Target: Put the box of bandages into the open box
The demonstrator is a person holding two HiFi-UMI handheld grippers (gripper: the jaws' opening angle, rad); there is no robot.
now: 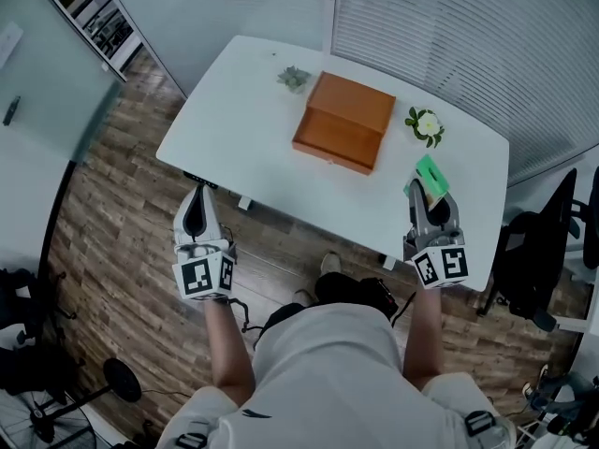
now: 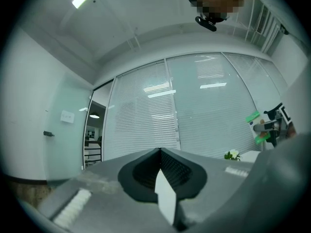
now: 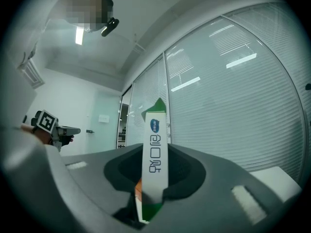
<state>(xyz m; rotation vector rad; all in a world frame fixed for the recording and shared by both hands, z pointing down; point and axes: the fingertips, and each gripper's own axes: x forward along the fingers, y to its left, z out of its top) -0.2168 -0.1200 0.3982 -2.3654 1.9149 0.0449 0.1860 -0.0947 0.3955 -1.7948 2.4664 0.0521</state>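
A brown wooden box [image 1: 343,120] sits in the middle of the white table [image 1: 234,129]; its lid looks stepped back, and I cannot tell how far it stands open. My right gripper [image 1: 432,197] is shut on the green-and-white box of bandages [image 1: 428,178], held over the table's front right part, well short of the brown box. In the right gripper view the bandage box [image 3: 155,154] stands upright between the jaws, pointing up at the window. My left gripper [image 1: 198,195] hangs off the table's front left edge, shut and empty [image 2: 159,152].
A small green plant [image 1: 293,79] stands behind the brown box at the left, and a white flower [image 1: 426,125] to its right. A black office chair [image 1: 543,260] is beyond the table's right end. Window blinds run behind the table.
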